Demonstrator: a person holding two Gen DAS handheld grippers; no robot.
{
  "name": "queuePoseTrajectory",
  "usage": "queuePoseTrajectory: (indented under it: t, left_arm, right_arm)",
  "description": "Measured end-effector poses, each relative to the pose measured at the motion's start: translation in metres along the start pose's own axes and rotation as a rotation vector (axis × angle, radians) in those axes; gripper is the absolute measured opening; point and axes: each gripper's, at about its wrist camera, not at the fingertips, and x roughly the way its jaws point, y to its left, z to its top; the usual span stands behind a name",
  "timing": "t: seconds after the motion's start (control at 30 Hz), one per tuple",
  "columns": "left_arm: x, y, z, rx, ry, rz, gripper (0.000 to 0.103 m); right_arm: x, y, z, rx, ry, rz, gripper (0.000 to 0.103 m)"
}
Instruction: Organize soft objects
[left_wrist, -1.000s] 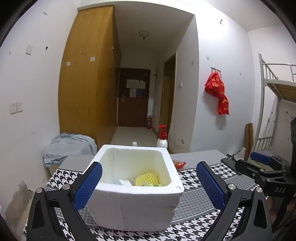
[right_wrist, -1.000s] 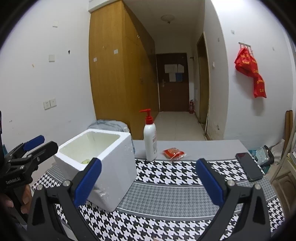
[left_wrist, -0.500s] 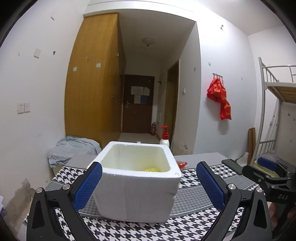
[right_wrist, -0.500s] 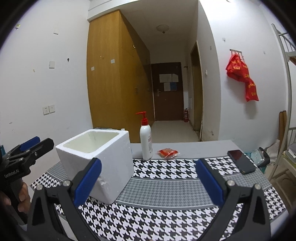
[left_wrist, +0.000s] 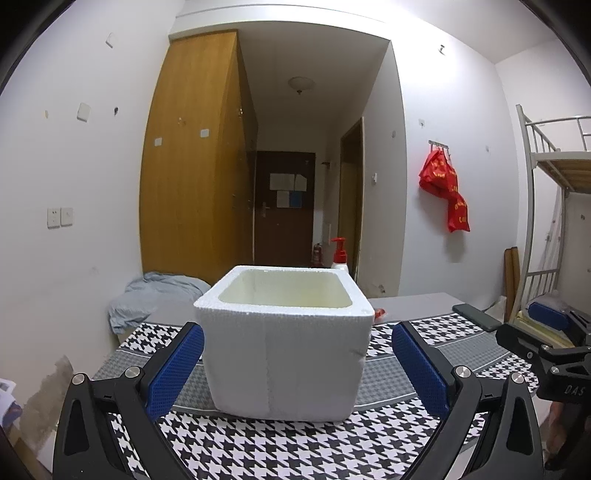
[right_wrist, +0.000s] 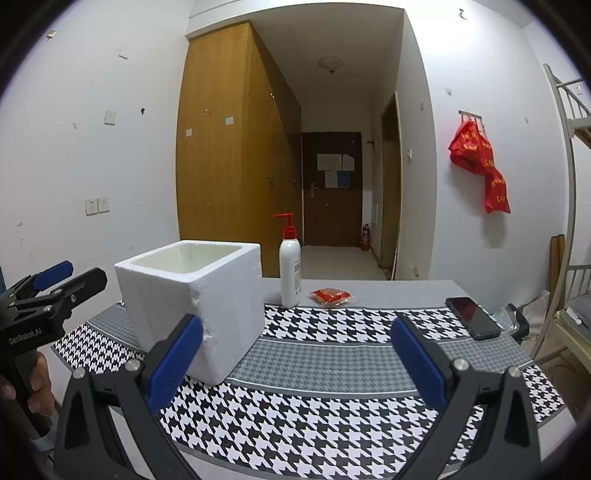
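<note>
While both of my grippers hang level above the houndstooth tablecloth (right_wrist: 295, 424), neither one holds anything. My left gripper (left_wrist: 295, 365) has its jaws spread wide, and the white foam box (left_wrist: 282, 343) stands framed between its blue pads (left_wrist: 175, 369), apart from both. From this low angle I see only the box's bare inner walls; whatever soft things lie inside are hidden below the rim.

My right gripper (right_wrist: 295, 363) is likewise released, jaws wide. In its view the foam box sits at 10 o'clock, with the left-hand tool beyond it at 9 o'clock. A pump bottle (right_wrist: 290, 269) stands upright at 12 o'clock, with a small red packet (right_wrist: 330, 296) just beside it on the bare grey table. A dark phone (right_wrist: 472, 317) lies flat at 2 o'clock.

I judge the box is the collecting bin, kept central for both hands, and the packet may be next.
</note>
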Motion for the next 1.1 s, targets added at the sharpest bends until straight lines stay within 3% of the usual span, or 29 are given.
queuePoseTrajectory:
  t: [1.1]
  left_arm:
    - [-0.012,0.003,-0.017,0.023,0.021,-0.027,0.102]
  right_arm:
    - [-0.005,0.015,-0.008,-0.018,0.015,0.021,0.103]
